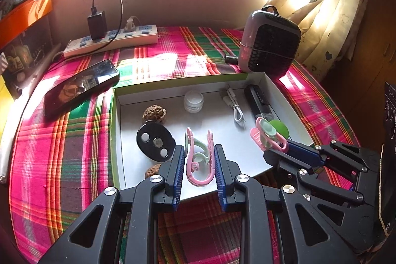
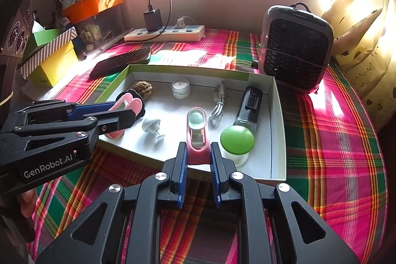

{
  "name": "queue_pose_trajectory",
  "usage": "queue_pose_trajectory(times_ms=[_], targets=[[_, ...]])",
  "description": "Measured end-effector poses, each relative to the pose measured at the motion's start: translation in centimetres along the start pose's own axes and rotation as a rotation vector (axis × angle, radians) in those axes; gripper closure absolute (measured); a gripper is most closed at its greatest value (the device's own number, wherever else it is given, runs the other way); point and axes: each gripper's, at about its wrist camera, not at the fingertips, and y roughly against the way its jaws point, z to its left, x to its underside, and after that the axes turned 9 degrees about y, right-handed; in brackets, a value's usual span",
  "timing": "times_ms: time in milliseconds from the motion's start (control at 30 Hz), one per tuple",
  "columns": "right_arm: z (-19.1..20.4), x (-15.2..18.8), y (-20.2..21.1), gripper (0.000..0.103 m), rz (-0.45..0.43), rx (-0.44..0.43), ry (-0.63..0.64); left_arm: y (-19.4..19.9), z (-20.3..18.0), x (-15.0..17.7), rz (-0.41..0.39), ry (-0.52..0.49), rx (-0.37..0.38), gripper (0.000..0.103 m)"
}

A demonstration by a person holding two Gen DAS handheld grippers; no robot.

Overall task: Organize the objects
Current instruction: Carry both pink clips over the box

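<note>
A white shallow box (image 1: 118, 130) (image 2: 278, 130) lies on the plaid cloth. My left gripper (image 1: 199, 152) is shut on a pink and green clip (image 1: 199, 165) over the box's near left part; it also shows in the right wrist view (image 2: 123, 103). My right gripper (image 2: 198, 152) is shut on a second pink and green clip (image 2: 196, 135), held over the box's near edge; this clip shows in the left wrist view (image 1: 268, 136). In the box lie a green-capped piece (image 2: 237, 140), a white cable (image 2: 217, 105), a small jar (image 2: 181, 88), a walnut (image 2: 143, 89), a black lighter-like item (image 2: 250, 103) and a black disc (image 1: 154, 141).
A phone (image 1: 79, 88) lies left of the box. A power strip (image 1: 111, 40) with a black charger sits at the back. A small fan heater (image 2: 295, 48) stands at the back right. Stacked boxes (image 2: 52, 56) stand at the far left, curtains on the right.
</note>
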Motion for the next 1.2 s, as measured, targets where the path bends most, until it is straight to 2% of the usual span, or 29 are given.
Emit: queue_pose_trajectory(times_ms=[700, 1200], targets=[[-1.0, -1.6, -2.6, 0.085, 0.074, -0.072, 0.014, -3.7, 0.1, -2.4, 0.045, -0.026, -0.011, 0.081], [-0.8, -2.8, -3.7, 0.085, 0.142, -0.094, 0.078, -5.5, 0.1, -2.6, 0.087, -0.046, -0.018, 0.081]])
